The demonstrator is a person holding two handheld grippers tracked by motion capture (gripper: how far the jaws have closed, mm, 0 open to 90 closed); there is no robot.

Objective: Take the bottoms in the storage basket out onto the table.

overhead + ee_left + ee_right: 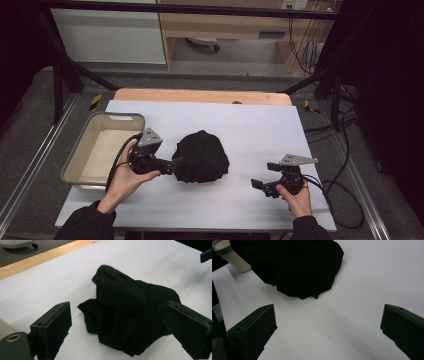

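A crumpled black cloth (201, 156) lies in a heap in the middle of the white table cover. My left gripper (176, 165) is open at the heap's left edge, its jaws spread wide on either side of the cloth (125, 305), which reaches down between them in the left gripper view (118, 315). My right gripper (264, 175) is open to the right of the heap, a short gap away, with only bare white surface between its jaws (329, 320). The cloth (294, 265) sits farther off, at the top of the right gripper view.
A beige plastic tub (102, 120) with a grey rim stands at the table's left side, just behind my left hand; its corner (232, 257) appears beyond the cloth. A wooden table edge (200, 95) runs along the back. Cables (345, 190) trail off to the right.
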